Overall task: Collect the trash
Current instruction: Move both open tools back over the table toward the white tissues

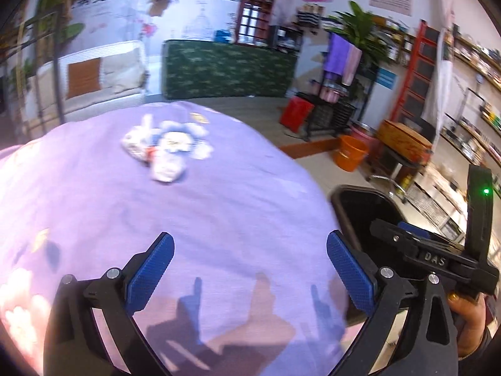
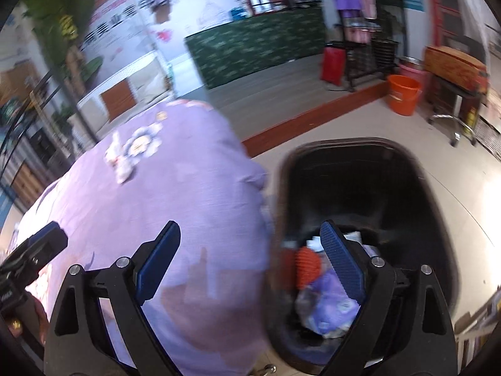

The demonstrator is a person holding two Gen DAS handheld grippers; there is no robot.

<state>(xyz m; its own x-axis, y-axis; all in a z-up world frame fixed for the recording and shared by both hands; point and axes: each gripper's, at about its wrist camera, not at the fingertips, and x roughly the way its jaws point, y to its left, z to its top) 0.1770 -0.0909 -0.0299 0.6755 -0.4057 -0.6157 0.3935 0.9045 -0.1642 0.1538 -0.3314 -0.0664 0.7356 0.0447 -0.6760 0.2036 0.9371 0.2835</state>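
Note:
Crumpled white wrappers (image 1: 156,153) lie in a small heap on the far part of a table with a purple cloth (image 1: 188,219). They also show in the right wrist view (image 2: 122,163). My left gripper (image 1: 250,269) is open and empty above the cloth, well short of the heap. My right gripper (image 2: 250,260) is open and empty over the table's right edge, beside a black trash bin (image 2: 360,169). The bin holds several pieces of trash (image 2: 322,297), orange, purple and white. The bin also shows in the left wrist view (image 1: 360,206), with the right gripper's body in front of it.
An orange bucket (image 2: 403,94) and a pink one stand on the floor beyond the bin. A wooden box sits on a stool (image 2: 454,62) at the right. A black rack (image 1: 332,112) and a green-covered counter (image 1: 228,69) stand at the back.

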